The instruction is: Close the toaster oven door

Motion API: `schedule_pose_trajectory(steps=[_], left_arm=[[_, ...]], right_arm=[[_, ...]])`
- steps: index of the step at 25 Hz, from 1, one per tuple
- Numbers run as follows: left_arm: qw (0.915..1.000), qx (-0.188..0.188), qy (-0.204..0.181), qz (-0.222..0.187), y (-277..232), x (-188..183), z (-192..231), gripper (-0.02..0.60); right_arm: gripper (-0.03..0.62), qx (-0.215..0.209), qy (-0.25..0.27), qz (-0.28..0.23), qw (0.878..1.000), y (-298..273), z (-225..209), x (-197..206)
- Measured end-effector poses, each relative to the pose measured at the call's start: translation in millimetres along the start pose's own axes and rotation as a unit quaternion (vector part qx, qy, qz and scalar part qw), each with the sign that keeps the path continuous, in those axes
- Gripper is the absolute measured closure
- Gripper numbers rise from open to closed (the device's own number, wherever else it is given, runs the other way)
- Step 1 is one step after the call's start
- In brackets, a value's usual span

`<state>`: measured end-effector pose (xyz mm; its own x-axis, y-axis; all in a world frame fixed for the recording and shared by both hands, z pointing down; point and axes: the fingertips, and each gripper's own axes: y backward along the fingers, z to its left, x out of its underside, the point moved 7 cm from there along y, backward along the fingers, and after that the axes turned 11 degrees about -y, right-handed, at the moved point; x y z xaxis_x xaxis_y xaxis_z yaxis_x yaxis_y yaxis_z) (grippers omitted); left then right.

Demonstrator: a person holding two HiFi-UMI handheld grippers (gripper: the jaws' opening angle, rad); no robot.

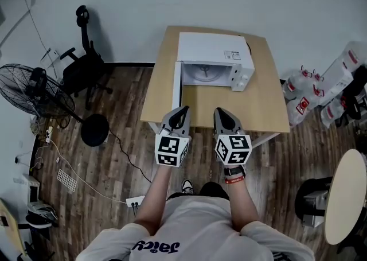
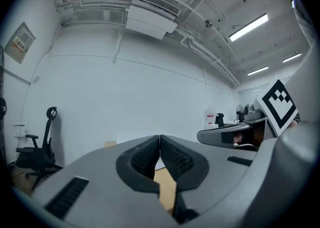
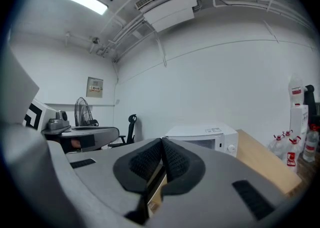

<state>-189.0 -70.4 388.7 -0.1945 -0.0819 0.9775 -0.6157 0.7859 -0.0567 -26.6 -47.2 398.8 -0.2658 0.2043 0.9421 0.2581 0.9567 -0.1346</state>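
A white toaster oven (image 1: 213,59) stands at the back of a wooden table (image 1: 264,105). Its door (image 1: 177,86) is swung open to the left, so the chamber shows. My left gripper (image 1: 182,109) and right gripper (image 1: 221,110) hover side by side over the table's near edge, short of the oven. Both are shut and hold nothing. In the left gripper view the pads (image 2: 160,139) meet, with bare wood below. From the right gripper view I see shut jaws (image 3: 162,142) and the oven (image 3: 205,134) just beyond.
A black office chair (image 1: 83,67) and a floor fan (image 1: 34,90) stand to the left. Water bottles (image 1: 309,96) are grouped to the right of the table. A round table (image 1: 347,197) is at the near right. Cables and a power strip (image 1: 135,201) lie on the wooden floor.
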Motion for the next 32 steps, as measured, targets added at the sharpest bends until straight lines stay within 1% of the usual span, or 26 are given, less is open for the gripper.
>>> schedule_pose_trajectory(steps=[4,7,9,12,15,18,19,22,26,28,32], left_arm=[[0.9999,0.011,0.004,0.000,-10,7,10,0.561],[0.9999,0.014,0.008,0.001,-14,10,17,0.561],[0.9997,0.014,0.017,0.004,-13,13,22,0.561],[0.9994,0.010,0.032,0.013,-9,20,28,0.561],[0.9991,0.005,0.031,0.027,-4,30,31,0.560],[0.9986,0.010,0.038,0.036,7,40,33,0.558],[0.9984,0.010,0.040,0.039,11,43,34,0.554],[0.9978,0.010,0.039,0.052,24,55,38,0.510],[0.9968,0.017,0.038,0.069,36,75,45,0.484],[0.9963,0.030,0.036,0.072,40,85,46,0.463],[0.9946,0.067,0.023,0.077,46,103,49,0.439]], right_arm=[[0.579,0.005,-0.006,0.008,1.000,-14,-5,6],[0.579,-0.002,-0.006,0.012,1.000,-25,-10,5],[0.579,-0.009,-0.008,0.013,1.000,-31,-11,3],[0.579,-0.028,-0.006,0.022,0.999,-39,-11,2],[0.579,-0.049,-0.005,0.035,0.998,-48,-9,5],[0.579,-0.070,-0.006,0.049,0.996,-55,-4,11],[0.579,-0.078,-0.006,0.054,0.995,-57,-1,14],[0.579,-0.101,-0.004,0.067,0.993,-63,10,21],[0.579,-0.123,-0.002,0.085,0.989,-72,18,30],[0.579,-0.130,0.000,0.091,0.987,-75,20,34],[0.579,-0.139,0.006,0.102,0.985,-79,23,40]])
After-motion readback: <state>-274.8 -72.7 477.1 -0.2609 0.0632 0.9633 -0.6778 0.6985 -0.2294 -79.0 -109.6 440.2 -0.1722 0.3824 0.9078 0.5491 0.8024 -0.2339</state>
